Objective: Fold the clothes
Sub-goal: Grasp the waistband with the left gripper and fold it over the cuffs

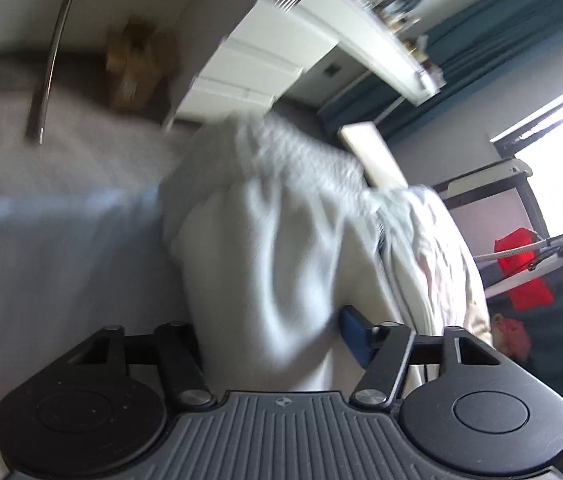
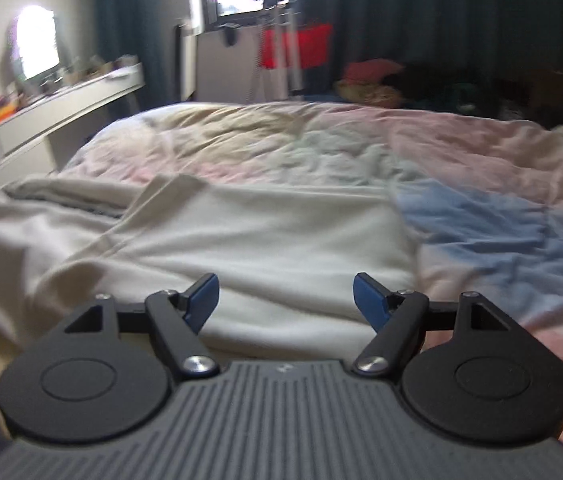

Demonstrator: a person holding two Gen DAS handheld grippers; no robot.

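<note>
A: Right gripper (image 2: 285,300) first. State?

B: Jaws stood wide apart, nothing between them. Both blue pads clear. It hovered just over the near edge of the white garment (image 2: 265,240).

A: Which way did the garment lie from it?

B: Straight ahead and below, spread on the bed cover (image 2: 481,184). A broad flat panel ran forward from the claw, its right edge ending before the blue patch of the cover. More cloth trailed off to the left, bunched, with one diagonal flap (image 2: 169,196) lying across the panel. Long axis looked left-right across the right wrist view, but that's a judgement; the far left was rumpled.

A: Left gripper (image 1: 281,328)?

B: Blurry, camera rolled hard. White cloth (image 1: 273,232) filled the gap between the fingers and hid the left one. Only the right blue pad (image 1: 351,330) showed, at the cloth's edge. Couldn't tell if it was clamped or just pushed into the fabric.

A: Which hand was nearer the work?

B: Left was in contact with cloth; right was apart, poised above the near hem. Fold stage unclear: could be mid-fold with the flap already laid over, or a loose garment merely lying crooked.

A: Background?

B: White dresser (image 2: 61,108) to the left, dark curtains (image 2: 441,12), a red item (image 2: 293,44) by the window.
</note>
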